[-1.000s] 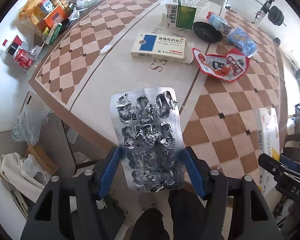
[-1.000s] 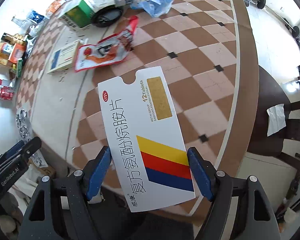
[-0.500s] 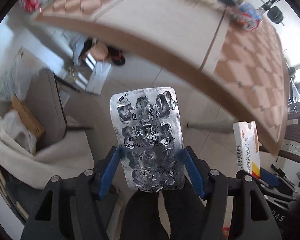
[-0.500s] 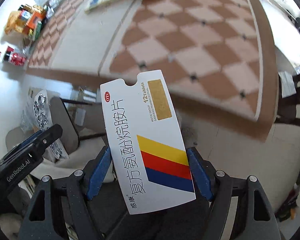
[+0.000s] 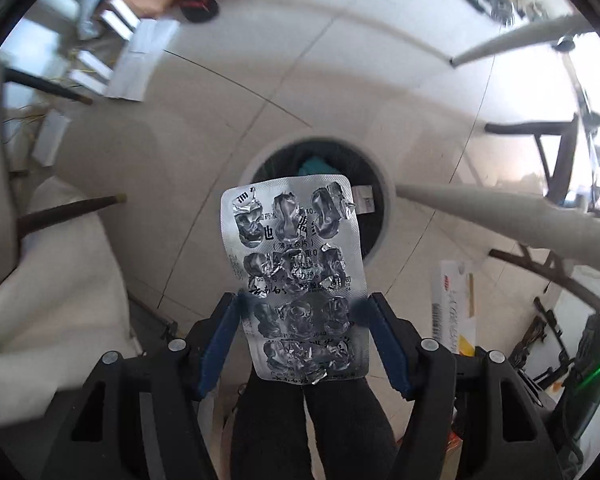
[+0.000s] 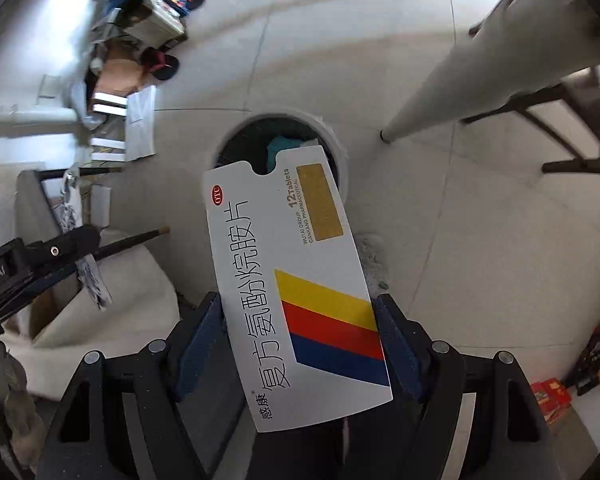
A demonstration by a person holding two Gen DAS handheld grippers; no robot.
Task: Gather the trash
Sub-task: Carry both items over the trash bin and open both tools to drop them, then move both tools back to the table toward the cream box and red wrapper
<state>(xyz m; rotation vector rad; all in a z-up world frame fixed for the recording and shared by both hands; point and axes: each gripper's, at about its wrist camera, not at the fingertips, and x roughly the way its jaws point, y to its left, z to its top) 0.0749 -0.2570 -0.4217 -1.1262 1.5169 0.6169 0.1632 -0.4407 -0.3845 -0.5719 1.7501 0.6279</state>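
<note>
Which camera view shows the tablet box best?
The right wrist view: the tablet box fills the middle, its printed face clear, clamped in the right gripper. The left wrist view shows only its narrow edge at the right.

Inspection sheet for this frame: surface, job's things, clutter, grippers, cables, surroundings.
Surface: pale tiled floor.
Job's things: empty blister pack, medicine box; round bin below both, already holding trash.
Clutter: boxes and papers, slipper on the floor.
Grippers: left gripper shut on the blister pack; right gripper shut on the medicine box.
Cables: nothing seen.
Surroundings: table leg, white-draped chair.
</note>
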